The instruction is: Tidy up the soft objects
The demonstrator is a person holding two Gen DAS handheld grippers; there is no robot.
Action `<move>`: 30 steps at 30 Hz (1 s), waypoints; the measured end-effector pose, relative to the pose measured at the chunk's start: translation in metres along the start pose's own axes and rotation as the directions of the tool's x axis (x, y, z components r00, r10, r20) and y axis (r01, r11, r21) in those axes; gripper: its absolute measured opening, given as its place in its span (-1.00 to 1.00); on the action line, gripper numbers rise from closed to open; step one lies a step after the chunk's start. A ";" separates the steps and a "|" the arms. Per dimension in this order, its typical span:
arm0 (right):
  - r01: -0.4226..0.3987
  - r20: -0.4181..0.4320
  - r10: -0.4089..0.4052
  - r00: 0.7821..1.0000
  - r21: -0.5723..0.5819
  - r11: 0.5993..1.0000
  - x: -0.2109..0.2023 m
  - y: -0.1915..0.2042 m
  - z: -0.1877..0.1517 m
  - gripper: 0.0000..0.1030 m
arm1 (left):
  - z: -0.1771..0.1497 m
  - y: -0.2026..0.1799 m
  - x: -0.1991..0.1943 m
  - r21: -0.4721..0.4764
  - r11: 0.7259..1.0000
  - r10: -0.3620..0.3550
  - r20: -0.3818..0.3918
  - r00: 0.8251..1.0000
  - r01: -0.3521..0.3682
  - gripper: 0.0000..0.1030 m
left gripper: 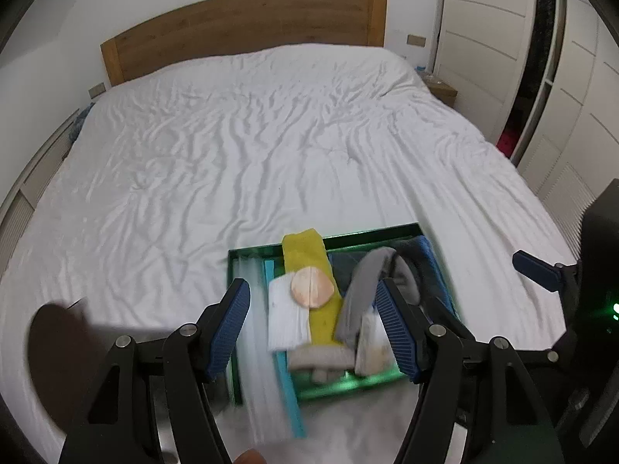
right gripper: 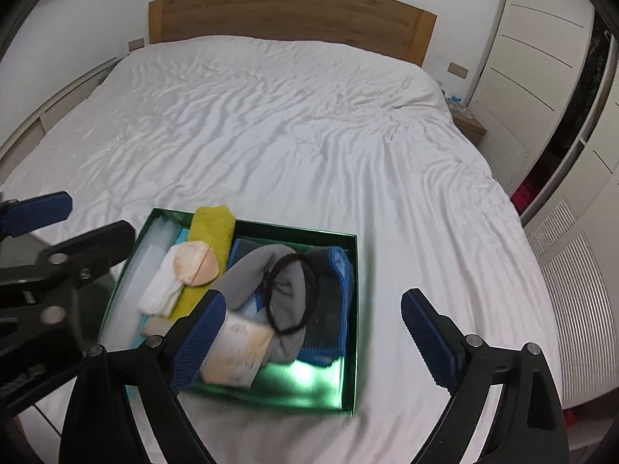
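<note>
- Green box [right gripper: 350, 321], lower centre of frame, on bed [right gripper: 290, 135]; packed with soft items: yellow cloth [right gripper: 211, 232], grey sock [right gripper: 251, 270]
- Left claw [left gripper: 313, 324], right claw [right gripper: 313, 332] both released, holding nothing
- Packing step looks finished; next likely calls for clearing claws away, checking nothing overhangs

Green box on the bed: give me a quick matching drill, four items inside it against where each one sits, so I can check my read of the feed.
Items:
1. yellow cloth
2. black hair tie
3. round peach pad
4. blue towel

Places:
A. lying on the grey fabric
B. along the right wall of the green box
C. sticking out over the far rim
D. resting on the yellow cloth and the white cloth

Pairs: 1-C, 2-A, 3-D, 4-B
</note>
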State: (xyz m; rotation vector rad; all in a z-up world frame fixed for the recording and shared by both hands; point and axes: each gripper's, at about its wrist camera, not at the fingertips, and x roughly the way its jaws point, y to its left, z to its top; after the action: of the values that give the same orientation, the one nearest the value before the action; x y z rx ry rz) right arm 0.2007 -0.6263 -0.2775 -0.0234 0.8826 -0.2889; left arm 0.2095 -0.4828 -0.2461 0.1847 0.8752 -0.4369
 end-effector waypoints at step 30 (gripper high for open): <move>-0.028 0.009 0.027 1.000 0.065 0.998 -0.368 0.136 -0.090 0.94 | -0.112 0.148 -0.255 0.077 0.992 -0.105 0.023 0.994 0.103 0.85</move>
State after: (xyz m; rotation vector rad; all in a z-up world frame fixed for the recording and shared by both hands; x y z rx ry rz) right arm -0.0556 -0.3914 -0.0745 0.0475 0.8648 -0.2913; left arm 0.0536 -0.2381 -0.1223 0.2031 0.8447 -0.5689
